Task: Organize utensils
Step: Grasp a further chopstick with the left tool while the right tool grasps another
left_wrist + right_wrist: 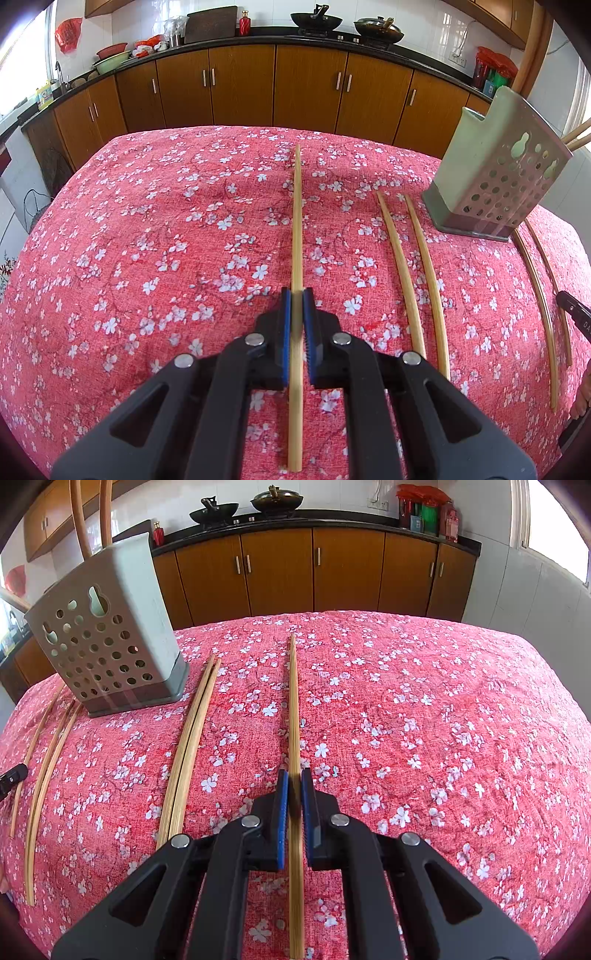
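Observation:
My left gripper (pixel 296 295) is shut on a bamboo chopstick (pixel 297 221) that points away over the red floral tablecloth. My right gripper (pixel 294 775) is shut on another bamboo chopstick (pixel 293 701), also pointing away. A green perforated utensil holder (pixel 495 166) stands at the right in the left wrist view; it also shows in the right wrist view (pixel 107 638) at the left, with wooden handles sticking out. Loose chopsticks lie on the cloth: a pair (pixel 413 266) left of the holder and a pair (pixel 188 746) to its right.
Two thinner chopsticks (pixel 543 295) lie near the holder's base; they also show in the right wrist view (pixel 48 768). The round table (pixel 443 720) has a red flowered cloth. Behind it stand brown kitchen cabinets (pixel 310 85) with woks on the counter.

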Tool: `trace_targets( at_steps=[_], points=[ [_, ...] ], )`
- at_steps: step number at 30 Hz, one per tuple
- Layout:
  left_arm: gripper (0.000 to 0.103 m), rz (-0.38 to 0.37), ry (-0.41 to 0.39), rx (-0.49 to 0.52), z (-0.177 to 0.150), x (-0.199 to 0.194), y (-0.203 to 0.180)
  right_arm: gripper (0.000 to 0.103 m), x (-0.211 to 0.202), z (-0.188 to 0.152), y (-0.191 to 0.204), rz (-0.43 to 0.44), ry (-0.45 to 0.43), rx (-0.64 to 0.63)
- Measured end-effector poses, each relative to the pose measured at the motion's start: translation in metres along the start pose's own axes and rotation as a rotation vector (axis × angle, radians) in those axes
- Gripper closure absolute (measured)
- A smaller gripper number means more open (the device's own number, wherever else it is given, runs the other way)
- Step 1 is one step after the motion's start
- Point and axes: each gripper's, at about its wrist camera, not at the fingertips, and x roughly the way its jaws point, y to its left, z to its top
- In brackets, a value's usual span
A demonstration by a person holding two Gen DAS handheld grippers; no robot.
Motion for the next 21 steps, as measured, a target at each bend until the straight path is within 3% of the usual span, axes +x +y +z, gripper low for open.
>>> trace_targets(
  at_steps=[21],
  points=[
    [0.092, 0.000, -0.001, -0.001, -0.0005, -0.0004, -0.0008, 0.095, 0.0005, -0.0004, -0.0001, -0.001, -0.001, 0.000]
  ],
)
